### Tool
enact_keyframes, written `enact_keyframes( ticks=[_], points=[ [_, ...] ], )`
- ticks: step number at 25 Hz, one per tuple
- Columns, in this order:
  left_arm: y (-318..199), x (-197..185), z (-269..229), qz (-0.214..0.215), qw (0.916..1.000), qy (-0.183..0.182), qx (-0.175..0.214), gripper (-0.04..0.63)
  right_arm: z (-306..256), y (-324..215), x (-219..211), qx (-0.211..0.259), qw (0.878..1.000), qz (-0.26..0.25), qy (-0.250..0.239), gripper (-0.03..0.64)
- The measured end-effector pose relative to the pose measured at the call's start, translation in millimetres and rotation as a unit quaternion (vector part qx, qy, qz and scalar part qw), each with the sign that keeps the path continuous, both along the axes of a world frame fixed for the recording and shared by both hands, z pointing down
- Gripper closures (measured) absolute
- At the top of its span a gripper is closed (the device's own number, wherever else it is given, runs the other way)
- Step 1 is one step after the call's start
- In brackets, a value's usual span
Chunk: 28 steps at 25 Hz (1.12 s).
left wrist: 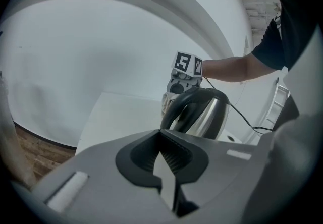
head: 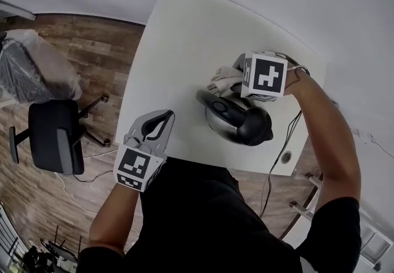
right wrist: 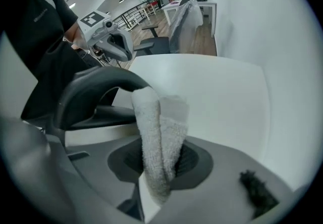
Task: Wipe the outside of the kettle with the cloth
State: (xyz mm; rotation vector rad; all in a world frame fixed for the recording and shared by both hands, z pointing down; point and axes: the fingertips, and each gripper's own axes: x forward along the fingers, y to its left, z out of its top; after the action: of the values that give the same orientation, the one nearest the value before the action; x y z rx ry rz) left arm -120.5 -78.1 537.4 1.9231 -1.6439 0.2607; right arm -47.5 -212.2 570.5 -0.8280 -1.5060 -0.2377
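Observation:
A steel kettle (head: 237, 119) with a black handle and lid stands on the white table (head: 178, 38), near its front right part. My right gripper (head: 231, 84) is just behind the kettle, shut on a white terry cloth (head: 223, 80). In the right gripper view the cloth (right wrist: 159, 132) sticks up folded from between the jaws, right beside the kettle's black handle (right wrist: 96, 87). My left gripper (head: 165, 117) hovers at the table's front left edge, shut with nothing in it, pointing at the kettle (left wrist: 204, 117) from a short distance.
A black power cord (head: 286, 136) runs off the table's right front edge near a grommet hole (head: 285, 157). An office chair (head: 52, 136) and a plastic-covered chair (head: 37, 72) stand on the wood floor to the left. The wall lies behind the table.

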Motion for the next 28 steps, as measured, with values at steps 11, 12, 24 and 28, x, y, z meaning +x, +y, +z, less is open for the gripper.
enact_keyframes(
  ticks=[11, 12, 24, 28],
  points=[
    [17, 26, -33, -0.046, 0.9985, -0.026, 0.009, 0.588, -106, 5, 11, 0.051, 0.989, 0.022, -0.135, 0.517],
    [19, 24, -35, -0.064, 0.9977, -0.019, 0.006, 0.588, -116, 7, 15, 0.054, 0.986, 0.028, -0.152, 0.517],
    [1, 46, -77, -0.061, 0.9963, -0.054, 0.028, 0.588, -194, -9, 134, 0.056, 0.793, 0.473, -0.381, 0.517],
    [-15, 35, -84, -0.011, 0.9962, -0.073, 0.047, 0.588, -150, -14, 181, -0.101, 0.657, 0.677, -0.316, 0.517]
  ],
)
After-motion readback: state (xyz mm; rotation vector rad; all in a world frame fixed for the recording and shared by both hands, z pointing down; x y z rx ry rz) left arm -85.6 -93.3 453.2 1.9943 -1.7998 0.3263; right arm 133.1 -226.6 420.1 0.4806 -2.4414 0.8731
